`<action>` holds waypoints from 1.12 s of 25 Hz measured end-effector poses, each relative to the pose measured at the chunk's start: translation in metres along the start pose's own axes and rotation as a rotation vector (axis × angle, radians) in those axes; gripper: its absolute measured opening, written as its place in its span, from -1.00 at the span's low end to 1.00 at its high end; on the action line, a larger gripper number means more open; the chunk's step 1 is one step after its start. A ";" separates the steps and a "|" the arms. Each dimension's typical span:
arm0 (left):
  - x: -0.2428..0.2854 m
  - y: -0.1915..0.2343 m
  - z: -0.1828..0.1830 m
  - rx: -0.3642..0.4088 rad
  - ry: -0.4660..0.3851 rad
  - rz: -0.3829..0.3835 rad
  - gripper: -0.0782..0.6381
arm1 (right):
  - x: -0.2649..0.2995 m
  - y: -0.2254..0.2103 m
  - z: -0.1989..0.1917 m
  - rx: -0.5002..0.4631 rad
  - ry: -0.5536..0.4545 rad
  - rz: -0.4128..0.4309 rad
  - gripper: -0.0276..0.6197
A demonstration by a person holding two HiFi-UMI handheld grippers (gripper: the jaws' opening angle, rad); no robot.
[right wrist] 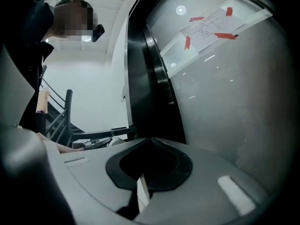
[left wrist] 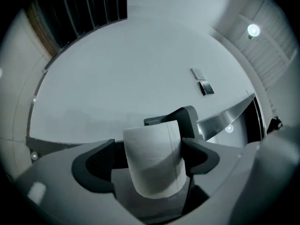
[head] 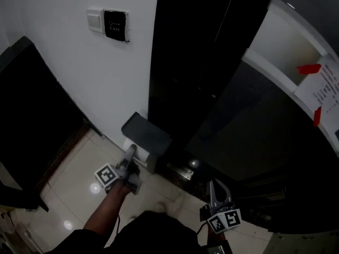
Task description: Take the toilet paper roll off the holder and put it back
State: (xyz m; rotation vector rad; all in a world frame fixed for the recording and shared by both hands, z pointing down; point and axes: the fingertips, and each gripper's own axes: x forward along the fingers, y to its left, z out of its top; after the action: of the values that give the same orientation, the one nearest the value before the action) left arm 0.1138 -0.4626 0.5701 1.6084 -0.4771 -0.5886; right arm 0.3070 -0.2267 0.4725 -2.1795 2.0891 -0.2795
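Observation:
A white toilet paper roll (head: 128,144) sits low on the white wall under a grey holder (head: 145,133) with a flap cover. My left gripper (head: 131,152) reaches up to it from below. In the left gripper view the roll (left wrist: 152,158) stands between the wide-spread jaws, with the holder (left wrist: 185,118) behind it. A clear gap shows at the left pad (left wrist: 96,165), while the right pad (left wrist: 199,153) lies close beside the paper. My right gripper (head: 213,187) hangs at the lower right, away from the roll. Its dark pads (right wrist: 149,161) are together with nothing between them.
A white switch plate (head: 96,20) and a black panel (head: 115,25) are mounted high on the wall. A glossy black door frame (head: 190,62) rises just right of the holder. A paper notice with red tape (head: 323,89) hangs at the far right. Shiny pale floor tiles (head: 79,194) lie below.

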 end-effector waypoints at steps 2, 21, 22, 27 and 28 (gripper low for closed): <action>0.005 -0.001 -0.001 -0.006 0.009 -0.015 0.42 | -0.002 -0.003 -0.001 0.002 0.004 -0.006 -0.87; 0.024 -0.012 -0.011 -0.090 -0.042 -0.164 0.44 | -0.008 -0.017 -0.003 -0.008 0.038 0.026 -0.87; 0.024 -0.012 -0.015 -0.093 -0.040 -0.180 0.44 | -0.009 -0.017 -0.003 -0.009 0.039 0.028 -0.87; 0.023 -0.014 -0.034 -0.110 -0.034 -0.231 0.44 | -0.016 -0.019 -0.002 -0.006 0.043 0.027 -0.87; 0.023 -0.014 -0.038 -0.112 -0.029 -0.241 0.44 | -0.017 -0.019 -0.002 -0.007 0.044 0.027 -0.87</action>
State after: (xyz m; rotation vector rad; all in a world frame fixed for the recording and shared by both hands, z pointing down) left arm 0.1546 -0.4458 0.5567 1.5623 -0.2681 -0.8066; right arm 0.3247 -0.2085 0.4778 -2.1668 2.1435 -0.3210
